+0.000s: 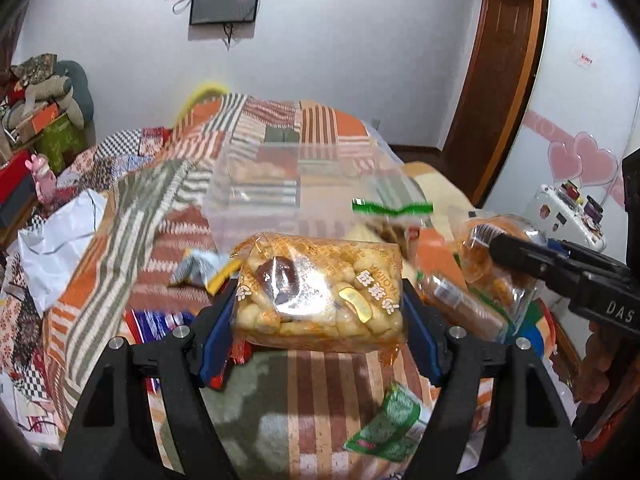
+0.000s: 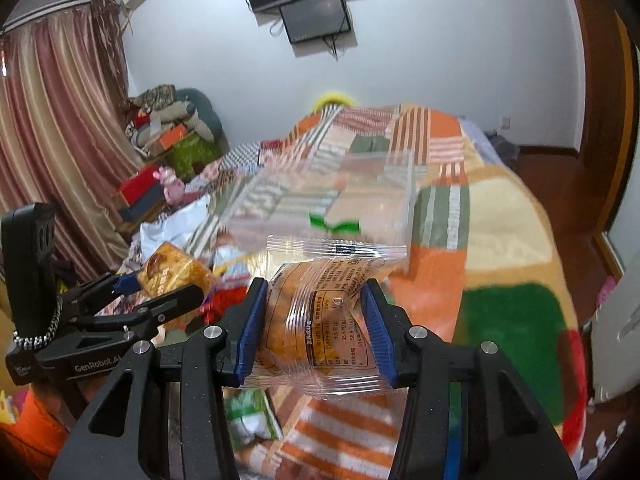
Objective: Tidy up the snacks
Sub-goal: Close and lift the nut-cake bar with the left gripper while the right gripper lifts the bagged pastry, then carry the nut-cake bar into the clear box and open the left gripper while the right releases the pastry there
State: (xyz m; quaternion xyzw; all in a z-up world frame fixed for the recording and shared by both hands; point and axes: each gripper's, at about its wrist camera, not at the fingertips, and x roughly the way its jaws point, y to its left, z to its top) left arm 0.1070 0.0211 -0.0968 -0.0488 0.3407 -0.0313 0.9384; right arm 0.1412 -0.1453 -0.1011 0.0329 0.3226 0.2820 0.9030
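Note:
My left gripper point(image 1: 318, 304) is shut on a clear bag of yellow puffed snacks point(image 1: 320, 288) and holds it above the striped blanket. It also shows at the left of the right wrist view point(image 2: 160, 284), with the bag point(image 2: 174, 270) between its fingers. My right gripper point(image 2: 316, 324) is shut on a clear-wrapped orange pastry point(image 2: 316, 312). It shows in the left wrist view point(image 1: 490, 240), with the pastry point(image 1: 496, 264). A clear plastic box point(image 1: 288, 188) stands on the bed beyond both grippers; it also shows in the right wrist view point(image 2: 340, 196).
A green snack packet point(image 1: 392, 424) lies on the blanket below the left gripper. Red and blue packets point(image 1: 160, 324) lie at the left. An orange packet point(image 1: 436, 256) sits beside the box. White plastic point(image 1: 56, 240) and stacked boxes point(image 1: 44, 128) crowd the left side.

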